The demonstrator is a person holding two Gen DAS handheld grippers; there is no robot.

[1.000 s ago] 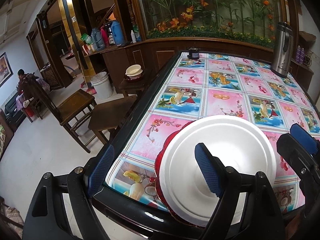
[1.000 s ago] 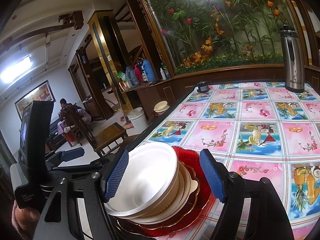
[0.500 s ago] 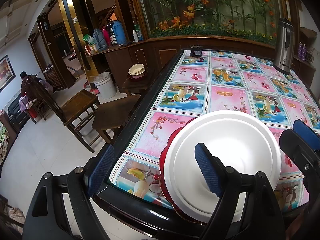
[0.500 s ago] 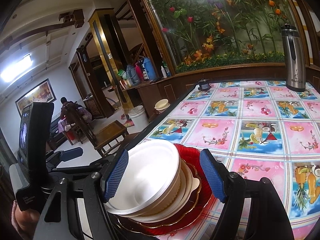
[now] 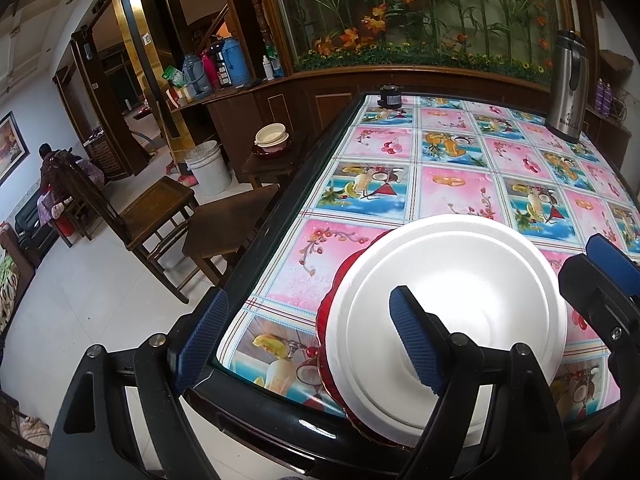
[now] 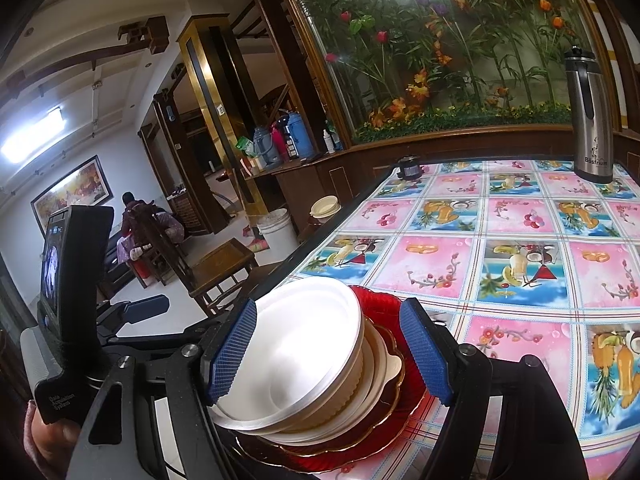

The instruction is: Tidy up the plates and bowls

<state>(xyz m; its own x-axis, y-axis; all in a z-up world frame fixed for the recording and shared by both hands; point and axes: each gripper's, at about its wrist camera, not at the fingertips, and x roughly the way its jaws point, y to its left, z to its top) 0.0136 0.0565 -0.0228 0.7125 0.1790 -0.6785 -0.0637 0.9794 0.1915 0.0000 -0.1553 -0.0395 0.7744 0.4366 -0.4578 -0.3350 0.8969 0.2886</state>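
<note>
White bowl (image 6: pixel 304 344) atop cream bowls, on stacked red plates (image 6: pixel 384 412).

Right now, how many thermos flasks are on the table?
1: a steel thermos flask stands upright at the far right corner of the table. Others sit on the wooden counter beyond, off the table.

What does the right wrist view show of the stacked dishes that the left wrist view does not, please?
Only the right wrist view shows the stack from the side: a white bowl nested in cream dishes over a gold-rimmed plate, framed by the open right gripper. Only the left wrist view shows the bowl's round top from above, past the open left gripper. Both show the red plate underneath, the patterned table and the steel flask.
</note>
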